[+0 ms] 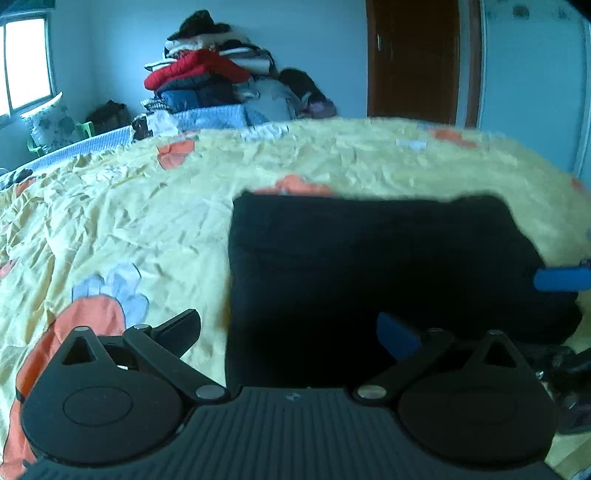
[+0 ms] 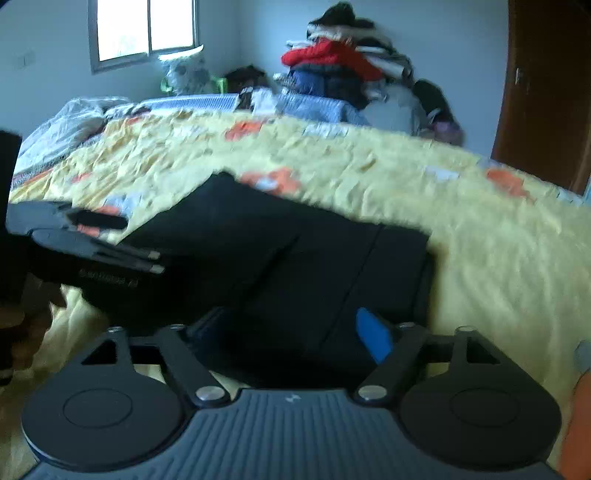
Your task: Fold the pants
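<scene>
Black pants [image 1: 369, 251] lie folded into a flat rectangle on the yellow flowered bedspread [image 1: 129, 221]. In the left wrist view my left gripper [image 1: 290, 332] is open at the pants' near left corner, one finger over the sheet and the blue-padded one over the cloth. A blue fingertip [image 1: 561, 278] of the right gripper shows at the pants' right edge. In the right wrist view my right gripper [image 2: 291, 330] is open above the near edge of the pants [image 2: 295, 258], with nothing pinched. The left gripper's fingers [image 2: 99, 221] reach in at the pants' left end.
A tall pile of clothes [image 1: 207, 74] stands at the far side of the bed. A brown door [image 1: 413, 59] and a white wardrobe [image 1: 532, 74] are at the back right. A window [image 2: 144, 26] and a patterned pillow [image 1: 48, 122] are on the left.
</scene>
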Demonstrator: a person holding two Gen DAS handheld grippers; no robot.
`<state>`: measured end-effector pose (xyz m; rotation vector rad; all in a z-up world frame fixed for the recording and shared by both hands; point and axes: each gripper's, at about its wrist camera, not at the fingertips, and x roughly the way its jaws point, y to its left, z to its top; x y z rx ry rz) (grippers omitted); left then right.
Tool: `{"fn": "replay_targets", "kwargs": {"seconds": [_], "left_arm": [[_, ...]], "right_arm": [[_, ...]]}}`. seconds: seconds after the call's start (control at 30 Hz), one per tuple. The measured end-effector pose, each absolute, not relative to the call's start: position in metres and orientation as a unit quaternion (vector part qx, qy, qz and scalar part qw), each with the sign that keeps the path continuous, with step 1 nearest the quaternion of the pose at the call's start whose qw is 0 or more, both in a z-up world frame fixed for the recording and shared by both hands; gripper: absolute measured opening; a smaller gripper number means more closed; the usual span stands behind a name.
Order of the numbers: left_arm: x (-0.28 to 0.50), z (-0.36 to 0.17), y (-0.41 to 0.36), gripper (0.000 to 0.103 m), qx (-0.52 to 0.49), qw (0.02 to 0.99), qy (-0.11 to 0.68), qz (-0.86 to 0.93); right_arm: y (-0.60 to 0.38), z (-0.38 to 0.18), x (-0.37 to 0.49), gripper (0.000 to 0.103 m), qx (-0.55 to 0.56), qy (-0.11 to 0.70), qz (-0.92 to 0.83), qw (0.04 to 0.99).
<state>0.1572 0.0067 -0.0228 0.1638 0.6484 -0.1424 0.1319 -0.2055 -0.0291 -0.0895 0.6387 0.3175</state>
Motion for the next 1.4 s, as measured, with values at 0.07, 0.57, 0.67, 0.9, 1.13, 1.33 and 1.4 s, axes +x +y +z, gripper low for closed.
{"fn": "replay_targets", "kwargs": {"seconds": [0.07,0.57,0.67,0.9,1.13,1.33,1.4], "left_arm": [[0.151,-0.019,0.006,0.103,0.078,0.944,0.313,-0.062],[0.09,-0.005,0.015,0.103,0.056,0.948,0.309,-0.062],[0.08,-0.009,0.017,0.103,0.056,0.943,0.322,-0.063],[0.06,-0.023,0.023,0.103,0.047,0.938,0.338,-0.064],[0.054,-0.033,0.026,0.103,0.045,0.937,0.343,-0.054],[0.054,-0.035,0.027,0.103,0.043,0.937,0.342,-0.052],[0.053,-0.035,0.027,0.103,0.043,0.938,0.341,-0.053]], "right_arm": [[-0.206,-0.029,0.132,0.089,-0.033,0.312,0.14,0.939],[-0.201,-0.01,0.064,0.102,0.071,0.351,0.083,0.93],[-0.196,-0.005,0.048,0.102,0.083,0.355,0.094,0.927],[-0.186,-0.009,0.03,0.102,0.078,0.348,0.089,0.93],[-0.2,-0.038,0.031,0.102,0.14,0.351,0.061,0.924],[-0.193,-0.04,0.028,0.102,0.115,0.345,0.057,0.93],[-0.192,-0.041,0.027,0.102,0.112,0.341,0.057,0.932]]}}
